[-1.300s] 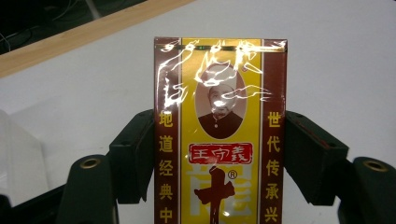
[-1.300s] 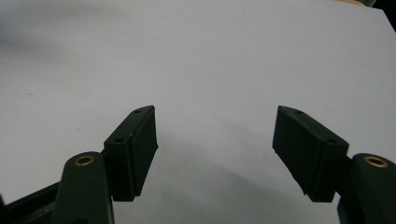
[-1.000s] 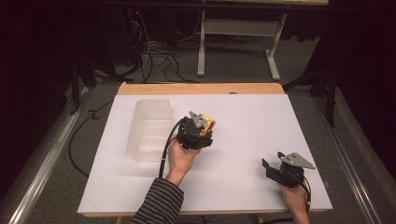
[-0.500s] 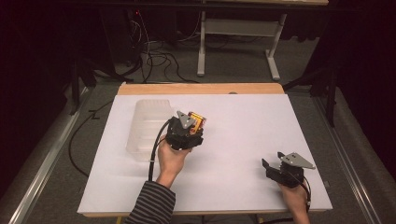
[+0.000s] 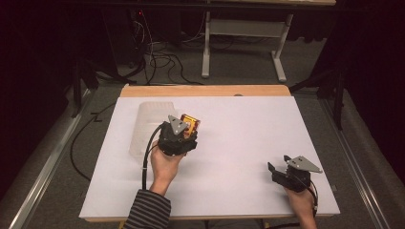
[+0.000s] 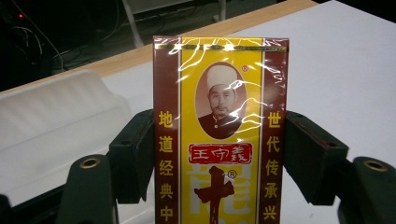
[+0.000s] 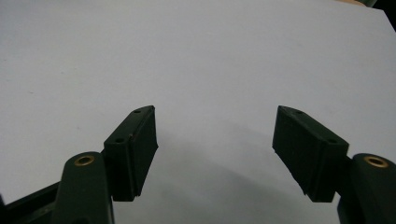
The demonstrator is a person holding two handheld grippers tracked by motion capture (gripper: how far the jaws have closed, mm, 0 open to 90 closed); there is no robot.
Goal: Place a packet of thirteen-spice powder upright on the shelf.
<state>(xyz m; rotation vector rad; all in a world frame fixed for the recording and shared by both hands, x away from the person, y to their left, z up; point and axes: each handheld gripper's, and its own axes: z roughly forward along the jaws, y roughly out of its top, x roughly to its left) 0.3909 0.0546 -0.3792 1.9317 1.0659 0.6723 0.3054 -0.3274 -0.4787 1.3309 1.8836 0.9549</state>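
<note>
The left gripper (image 6: 219,154) has its jaws clamped on the sides of an upright, film-wrapped box (image 6: 220,135), yellow and maroon with a portrait and Chinese characters, held above the table (image 5: 248,129) beside the clear plastic bin (image 5: 145,126). Since a second ago it has shifted left toward that bin. The right gripper (image 7: 215,149), jaws wide, stays put.

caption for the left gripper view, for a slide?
Left tool clamps an upright yellow-and-maroon packet by its sides, with a translucent plastic container behind on the white table.

A white table (image 5: 248,143) stands near floor cables (image 5: 157,52).
</note>
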